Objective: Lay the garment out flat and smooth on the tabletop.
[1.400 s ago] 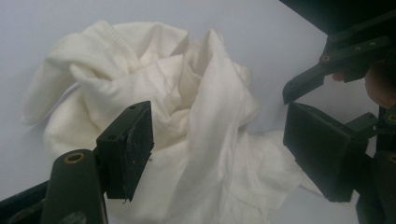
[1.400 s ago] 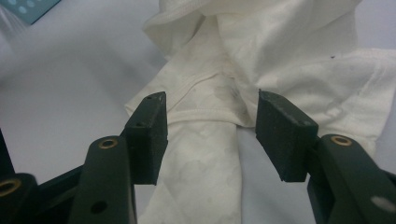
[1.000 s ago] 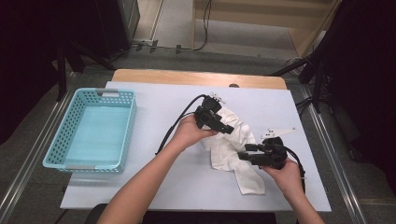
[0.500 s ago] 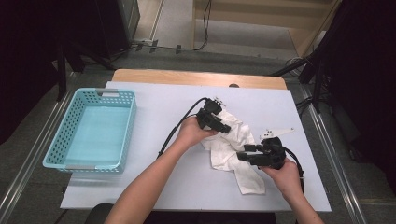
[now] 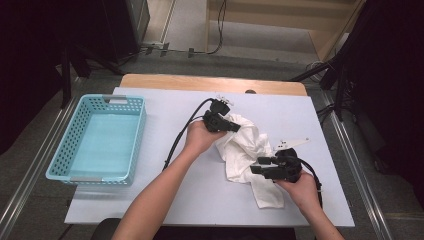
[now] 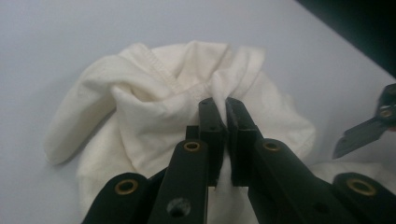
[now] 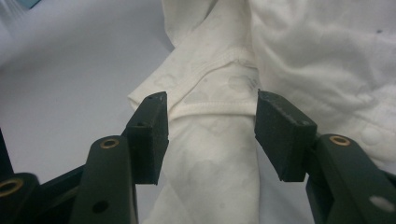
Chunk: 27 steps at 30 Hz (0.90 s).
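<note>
Meanwhile, the white garment [image 5: 245,155] lay crumpled on the pale table [image 5: 165,195], right of centre in the high view, with one narrow end trailing toward the lower edge of the frame. The left tongs [image 5: 231,125] sat at the garment's upper left edge; their jaws had just been closing, and in the left gripper view those left tongs [image 6: 226,109] stood pinched together on a raised fold of the cloth [image 6: 154,116], fabric showing in the slit between the pads. The right tongs [image 5: 256,167] rested at the garment's lower right part in the high view. In the right gripper view the right tongs [image 7: 210,119] stood partly apart, straddling a hemmed strip of the garment [image 7: 219,140] without pressing it. A light-blue basket [image 5: 65,165] stood at the left of the table, well apart from the cloth.
</note>
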Available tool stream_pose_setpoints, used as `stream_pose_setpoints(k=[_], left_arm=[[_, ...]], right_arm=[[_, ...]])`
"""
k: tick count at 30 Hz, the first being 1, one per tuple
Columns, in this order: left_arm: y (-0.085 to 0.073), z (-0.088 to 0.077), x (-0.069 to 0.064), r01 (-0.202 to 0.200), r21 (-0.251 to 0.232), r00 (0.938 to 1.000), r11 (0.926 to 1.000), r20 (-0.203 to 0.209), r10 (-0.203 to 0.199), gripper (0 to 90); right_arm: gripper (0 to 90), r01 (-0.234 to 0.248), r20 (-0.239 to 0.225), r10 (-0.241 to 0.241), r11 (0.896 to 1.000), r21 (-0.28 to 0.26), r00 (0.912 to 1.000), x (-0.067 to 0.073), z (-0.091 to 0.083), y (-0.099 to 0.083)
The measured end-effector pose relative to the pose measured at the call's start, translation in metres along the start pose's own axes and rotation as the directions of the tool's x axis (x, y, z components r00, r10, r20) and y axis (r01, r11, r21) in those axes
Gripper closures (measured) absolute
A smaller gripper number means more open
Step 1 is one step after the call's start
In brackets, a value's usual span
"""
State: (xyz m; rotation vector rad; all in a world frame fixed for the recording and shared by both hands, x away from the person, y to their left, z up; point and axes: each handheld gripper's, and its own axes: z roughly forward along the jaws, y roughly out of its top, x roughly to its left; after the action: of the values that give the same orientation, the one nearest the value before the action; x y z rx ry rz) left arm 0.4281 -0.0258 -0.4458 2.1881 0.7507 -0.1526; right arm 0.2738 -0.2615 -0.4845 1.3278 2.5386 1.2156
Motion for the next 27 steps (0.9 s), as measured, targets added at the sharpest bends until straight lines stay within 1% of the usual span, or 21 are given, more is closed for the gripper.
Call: stream_pose_setpoints(k=[2,6,10,13,16,21,23,26,27], left_arm=[[0.001,-0.007,0.001,0.007,-0.022,1.0,0.9997,0.004,-0.007,87.8],[0.002,-0.018,0.005,0.019,-0.042,0.9997,0.9989,-0.013,-0.019,87.8],[0.002,-0.025,0.008,0.027,-0.056,0.9994,0.9981,-0.021,-0.028,87.7],[0.002,-0.027,0.01,0.028,-0.058,0.9991,0.9979,-0.03,-0.03,87.7],[0.0,-0.029,0.014,0.039,-0.058,0.9986,0.9975,-0.034,-0.041,87.7],[-0.001,-0.03,0.017,0.046,-0.058,0.998,0.9973,-0.04,-0.048,87.6],[-0.002,-0.031,0.018,0.049,-0.055,0.9979,0.9973,-0.041,-0.051,87.6],[-0.003,-0.031,0.019,0.052,-0.052,0.9977,0.9973,-0.039,-0.054,87.6],[-0.003,-0.031,0.019,0.054,-0.051,0.9976,0.9972,-0.04,-0.056,87.6]], right_arm=[[43.1,0.003,0.0,-0.003,1.0,0.002,1.0,0.0,0.001,0.0],[43.1,-0.003,0.007,0.003,1.0,0.011,1.0,-0.001,0.005,-0.002],[42.9,-0.007,0.013,0.006,1.0,0.024,0.9999,-0.002,0.01,-0.005],[42.6,-0.009,0.014,0.008,0.999,0.036,0.9999,-0.002,0.014,-0.006],[41.9,-0.004,0.021,0.003,0.999,0.033,0.9998,-0.001,0.017,-0.008],[40.9,0.002,0.04,-0.004,0.998,0.059,0.9992,-0.002,0.024,-0.012],[41.2,0.007,0.044,-0.01,0.999,0.054,0.999,-0.001,0.025,-0.013],[46.5,0.028,0.079,-0.032,0.998,0.055,0.9963,0.001,0.026,-0.014],[52.1,0.033,0.098,-0.038,0.998,0.054,0.9945,0.003,0.026,-0.014]])
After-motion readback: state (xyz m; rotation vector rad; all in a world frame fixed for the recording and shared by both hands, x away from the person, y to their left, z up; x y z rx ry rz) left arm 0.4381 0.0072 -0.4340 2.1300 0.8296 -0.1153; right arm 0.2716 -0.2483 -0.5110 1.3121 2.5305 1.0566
